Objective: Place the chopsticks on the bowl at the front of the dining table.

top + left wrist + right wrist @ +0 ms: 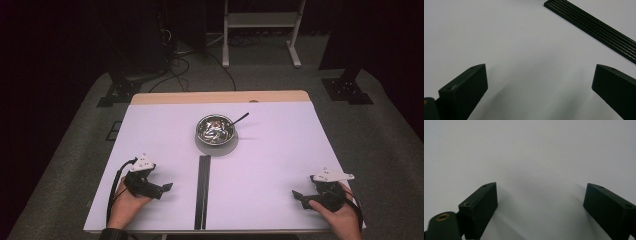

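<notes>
A: Status?

B: I read this as the start, nothing handled yet. The bowl [216, 129] sits well ahead of both grippers, on the far side of the black strip [203, 190], right off the strip's far end. A spoon [239, 119] leans in the bowl, handle sticking out over the rim away from me and to the right. Contents look like small mixed bits, too small to tell what.

A: Grippers?

B: Left gripper [165, 188] rests low on the table [280, 150], left of the strip, jaws spread wide with bare table between them. Right gripper [298, 196] is well to the right of the strip, jaws equally wide apart, nothing between them. Both are well short of the bowl.

A: So what's left?

B: My guess: everything. Reach past the strip, steady the bowl with one gripper, take the spoon handle with the other. No contact with either so far.
</notes>
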`<state>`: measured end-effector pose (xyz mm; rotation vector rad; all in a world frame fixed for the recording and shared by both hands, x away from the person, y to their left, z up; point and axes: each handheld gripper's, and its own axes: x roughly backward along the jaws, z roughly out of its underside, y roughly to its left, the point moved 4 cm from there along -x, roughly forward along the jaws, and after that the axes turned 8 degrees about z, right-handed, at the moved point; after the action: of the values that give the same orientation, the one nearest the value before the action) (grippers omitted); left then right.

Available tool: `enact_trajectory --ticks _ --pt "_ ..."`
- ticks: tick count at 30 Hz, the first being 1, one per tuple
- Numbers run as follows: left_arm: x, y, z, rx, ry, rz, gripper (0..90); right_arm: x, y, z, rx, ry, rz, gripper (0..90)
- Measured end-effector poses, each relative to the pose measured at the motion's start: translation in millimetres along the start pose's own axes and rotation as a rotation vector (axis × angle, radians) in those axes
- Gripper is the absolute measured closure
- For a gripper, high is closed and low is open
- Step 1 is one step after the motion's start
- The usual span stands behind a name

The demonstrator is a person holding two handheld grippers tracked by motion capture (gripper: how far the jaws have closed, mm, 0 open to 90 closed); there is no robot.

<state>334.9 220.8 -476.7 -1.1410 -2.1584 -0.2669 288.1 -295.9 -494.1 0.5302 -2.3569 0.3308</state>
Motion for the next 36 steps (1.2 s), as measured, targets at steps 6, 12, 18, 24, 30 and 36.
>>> enact_trajectory --ticks 6,12,18,24,30,36 --pt "-1.0 -0.5 -7.2 -0.011 -0.003 -0.005 0.0 0.2 0.3 0.2 0.004 -0.002 0.005 10.4" --pt "-6.4 0.1 -12.9 -0.011 -0.019 0.006 0.0 0.4 0.3 0.2 0.002 -0.003 0.004 10.4" --pt "-10.3 2.2 -14.6 -0.012 -0.025 0.012 0.0 0.4 0.3 0.1 0.000 -0.003 0.003 10.4" --pt "-13.4 1.6 -24.0 -0.023 -0.029 0.019 0.0 0.5 -0.7 0.1 -0.007 -0.004 -0.007 10.2" --pt "-18.5 0.7 -29.7 -0.030 -0.037 0.034 0.0 0.5 -0.9 0.5 -0.015 -0.007 -0.014 9.6" --pt "-21.2 -0.3 -35.0 -0.049 -0.031 0.036 0.0 1.5 -4.8 0.9 -0.056 -0.022 -0.053 9.6"
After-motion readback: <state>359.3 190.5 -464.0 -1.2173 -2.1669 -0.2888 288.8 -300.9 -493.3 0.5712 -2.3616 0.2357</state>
